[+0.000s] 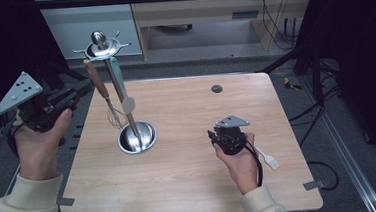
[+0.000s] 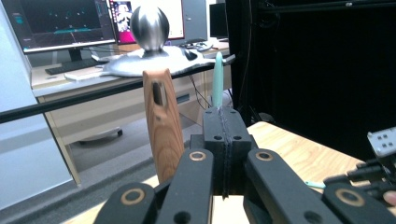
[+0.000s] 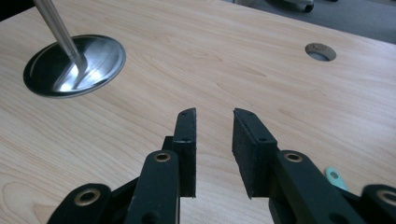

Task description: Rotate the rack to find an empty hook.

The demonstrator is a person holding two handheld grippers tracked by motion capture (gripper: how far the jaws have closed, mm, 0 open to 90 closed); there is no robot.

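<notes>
Utensil stand (image 1: 136, 138) upright on wooden table (image 1: 191, 186), left of centre; wood-handled whisk (image 1: 99, 87) and mint spatula (image 1: 120, 85) hang from top hooks. Left gripper (image 2: 224, 140) raised beside whisk handle, jaws pressed together, empty. Right gripper (image 3: 214, 126) low over table, jaws parted, empty.

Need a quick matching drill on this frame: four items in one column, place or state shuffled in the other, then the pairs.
Items:
1. whisk
2. white spatula
3. left gripper
4. right gripper

States:
A. jaws apart, nothing between them
B. lying on the table beside the right hand
C. hanging from the steel utensil stand
D. jaws closed together

Pairs: 1-C, 2-B, 3-D, 4-A
</notes>
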